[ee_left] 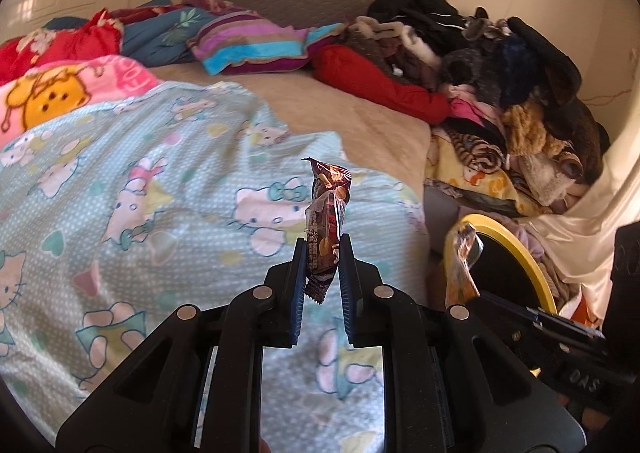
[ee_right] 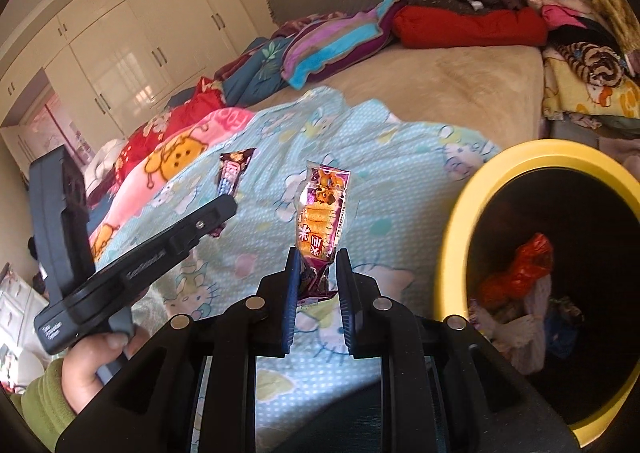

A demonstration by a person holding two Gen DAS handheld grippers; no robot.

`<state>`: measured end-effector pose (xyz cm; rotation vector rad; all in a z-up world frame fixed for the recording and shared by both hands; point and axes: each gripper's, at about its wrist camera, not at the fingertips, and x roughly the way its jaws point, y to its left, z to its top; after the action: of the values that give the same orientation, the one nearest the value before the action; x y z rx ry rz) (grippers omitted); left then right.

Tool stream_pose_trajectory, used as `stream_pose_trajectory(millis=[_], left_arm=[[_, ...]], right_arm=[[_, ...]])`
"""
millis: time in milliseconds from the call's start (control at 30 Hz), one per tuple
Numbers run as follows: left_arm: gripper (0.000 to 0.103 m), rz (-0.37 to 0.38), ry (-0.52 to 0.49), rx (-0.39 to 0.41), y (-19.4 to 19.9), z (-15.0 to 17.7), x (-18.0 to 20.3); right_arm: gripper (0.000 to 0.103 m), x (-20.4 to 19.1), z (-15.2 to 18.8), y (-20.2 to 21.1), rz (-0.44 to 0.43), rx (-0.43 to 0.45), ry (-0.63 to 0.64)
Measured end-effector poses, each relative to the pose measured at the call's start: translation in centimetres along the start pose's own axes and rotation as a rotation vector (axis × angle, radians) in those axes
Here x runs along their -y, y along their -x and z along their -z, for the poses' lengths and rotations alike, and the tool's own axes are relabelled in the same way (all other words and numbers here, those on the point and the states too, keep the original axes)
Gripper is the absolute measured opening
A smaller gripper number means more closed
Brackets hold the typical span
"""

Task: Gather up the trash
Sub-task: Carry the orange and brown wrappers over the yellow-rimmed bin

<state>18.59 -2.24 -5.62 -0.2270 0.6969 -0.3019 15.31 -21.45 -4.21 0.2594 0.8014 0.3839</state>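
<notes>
My left gripper (ee_left: 323, 249) is shut on a dark brown snack wrapper (ee_left: 328, 213) and holds it upright above the light blue Hello Kitty blanket (ee_left: 140, 213). My right gripper (ee_right: 318, 261) is shut on an orange and purple snack wrapper (ee_right: 322, 221), also upright above the blanket (ee_right: 400, 157). The yellow-rimmed bin (ee_right: 460, 229) is just right of the right gripper; red and pale trash lies inside. In the left wrist view the bin (ee_left: 516, 245) shows at the right with the right gripper's wrapper (ee_left: 462, 265) at its rim. The left gripper and its wrapper (ee_right: 234, 173) show at the left of the right wrist view.
The bed carries pillows (ee_left: 248, 41), a red quilt (ee_left: 60, 45) and a pink blanket (ee_left: 72, 89) at the far left. A tall heap of clothes (ee_left: 512, 93) lies on the right side behind the bin. White wardrobe doors (ee_right: 132, 49) stand beyond the bed.
</notes>
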Motion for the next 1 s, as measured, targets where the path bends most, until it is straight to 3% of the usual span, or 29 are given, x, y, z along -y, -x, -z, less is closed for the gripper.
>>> stream_pose_trajectory(millis=[1000], left_arm=[[0.01,0.143,-0.194,-0.005,0.4,0.2,10.9]], right_arm=[[0.018,11.8,-1.7,6.5,0.207,0.081,-0.143]])
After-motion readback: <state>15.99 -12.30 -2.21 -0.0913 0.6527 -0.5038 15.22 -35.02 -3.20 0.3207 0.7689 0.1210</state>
